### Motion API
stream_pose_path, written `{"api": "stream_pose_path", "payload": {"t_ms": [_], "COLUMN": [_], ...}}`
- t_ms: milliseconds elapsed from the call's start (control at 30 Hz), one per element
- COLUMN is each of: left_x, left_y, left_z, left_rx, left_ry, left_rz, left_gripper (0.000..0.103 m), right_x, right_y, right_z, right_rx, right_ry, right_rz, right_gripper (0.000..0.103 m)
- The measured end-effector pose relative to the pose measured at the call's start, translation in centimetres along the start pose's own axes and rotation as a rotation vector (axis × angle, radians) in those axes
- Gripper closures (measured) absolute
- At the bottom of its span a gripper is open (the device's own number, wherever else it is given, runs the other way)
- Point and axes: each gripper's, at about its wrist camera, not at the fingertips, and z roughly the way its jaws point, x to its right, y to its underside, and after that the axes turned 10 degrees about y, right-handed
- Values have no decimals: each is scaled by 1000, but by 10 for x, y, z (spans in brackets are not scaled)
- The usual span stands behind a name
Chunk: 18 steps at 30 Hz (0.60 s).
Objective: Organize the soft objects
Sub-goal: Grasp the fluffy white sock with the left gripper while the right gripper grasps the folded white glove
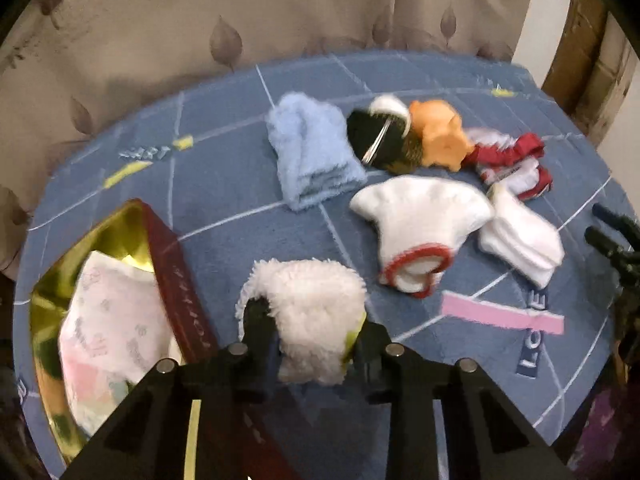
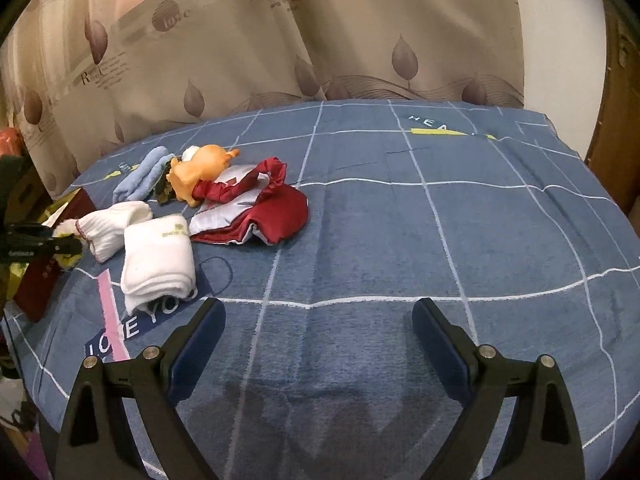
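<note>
Left gripper clamped on fluffy white cloth, near the box.
Right gripper stands apart, empty, clear of the pile.

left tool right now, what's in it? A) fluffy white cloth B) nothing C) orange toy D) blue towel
A: the left tool has its fingers pressed into the fluffy white cloth beside the box; the blue towel and orange toy lie untouched farther back.
</note>
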Motion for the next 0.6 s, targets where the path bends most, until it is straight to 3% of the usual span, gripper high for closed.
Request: {"api": "stream_pose_path", "payload": {"t_ms": [100,300,433,600], "left_x": [11,37,41,29], "left_y": [9,39,60,78], "left_z": [-28,-81,-103,-125], "left_rx": [79,200,223,233], "left_ry": [9,98,120,120], "left_rz": [-36,-139,-195,-260], "left_gripper": [73,73,73,73], "right_x": [0,-8,-32,-81], "right_y": [0,1,-6,-22], "right_z": [0,-9,-21,-13], "right_rx": [2,30,14,-25], "right_ry": [4,-6,-149,-207], "right_rz": [1,-47,-92,-235], "right_gripper": [9,10,10,10]}}
